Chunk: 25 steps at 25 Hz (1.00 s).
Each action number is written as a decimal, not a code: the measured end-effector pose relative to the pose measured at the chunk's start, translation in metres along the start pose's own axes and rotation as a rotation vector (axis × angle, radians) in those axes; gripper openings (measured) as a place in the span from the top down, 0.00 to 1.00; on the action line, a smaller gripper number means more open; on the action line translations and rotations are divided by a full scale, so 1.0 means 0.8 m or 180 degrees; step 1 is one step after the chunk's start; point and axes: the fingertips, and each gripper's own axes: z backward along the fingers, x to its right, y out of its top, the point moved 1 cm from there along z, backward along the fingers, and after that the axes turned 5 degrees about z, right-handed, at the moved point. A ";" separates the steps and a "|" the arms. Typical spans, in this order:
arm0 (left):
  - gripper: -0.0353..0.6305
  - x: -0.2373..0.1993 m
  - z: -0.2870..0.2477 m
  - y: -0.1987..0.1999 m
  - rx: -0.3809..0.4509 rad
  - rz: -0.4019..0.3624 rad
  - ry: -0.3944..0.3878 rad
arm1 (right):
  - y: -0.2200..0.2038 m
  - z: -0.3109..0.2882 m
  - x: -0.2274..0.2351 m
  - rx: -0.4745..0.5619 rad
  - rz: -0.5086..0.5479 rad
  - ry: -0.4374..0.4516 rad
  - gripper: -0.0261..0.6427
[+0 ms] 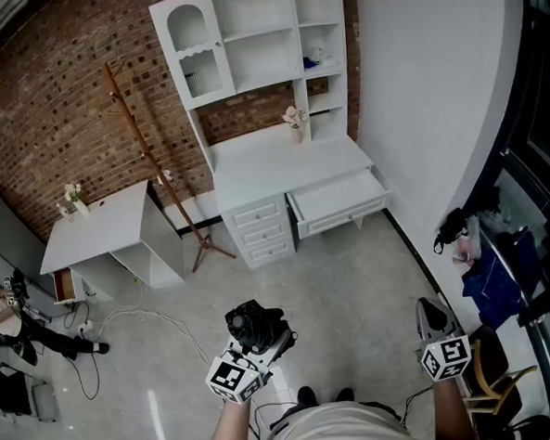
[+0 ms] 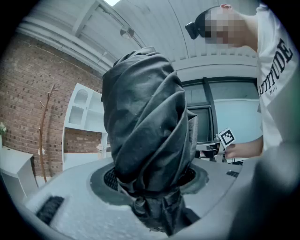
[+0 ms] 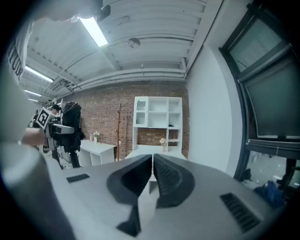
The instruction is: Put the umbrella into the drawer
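Across the floor from the white desk (image 1: 281, 163) stood the person with two grippers, one in each hand; one umbrella (image 1: 253, 324) was in play, black and folded into a fat bundle; one drawer (image 1: 339, 201) of the desk stood pulled out, with a stack of three shut small drawers (image 1: 262, 229) just beside it; two small vases of flowers showed, one on the desk top (image 1: 295, 122) and one on a separate white side table (image 1: 103, 225); one wooden coat rack (image 1: 150, 157) leaned between the two pieces of furniture. The left gripper (image 2: 150, 187) had its jaws set wide and clamped on the umbrella, whose twisted cloth filled the gap and bulged out past the tips; the right gripper (image 3: 153, 176) had its jaws brought together with nothing between them, and it touched nothing. The umbrella sat wholly in the left gripper's hold, well apart from the open drawer, with bare floor between.
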 end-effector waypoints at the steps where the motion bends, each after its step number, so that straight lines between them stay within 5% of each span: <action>1: 0.57 0.001 0.002 0.000 0.0005 0.0012 0.0000 | 0.000 0.002 -0.001 -0.0001 0.0003 0.0000 0.91; 25: 0.57 -0.012 0.014 0.000 -0.0013 -0.0125 -0.0153 | 0.003 0.004 -0.027 -0.0017 -0.0026 -0.0104 0.91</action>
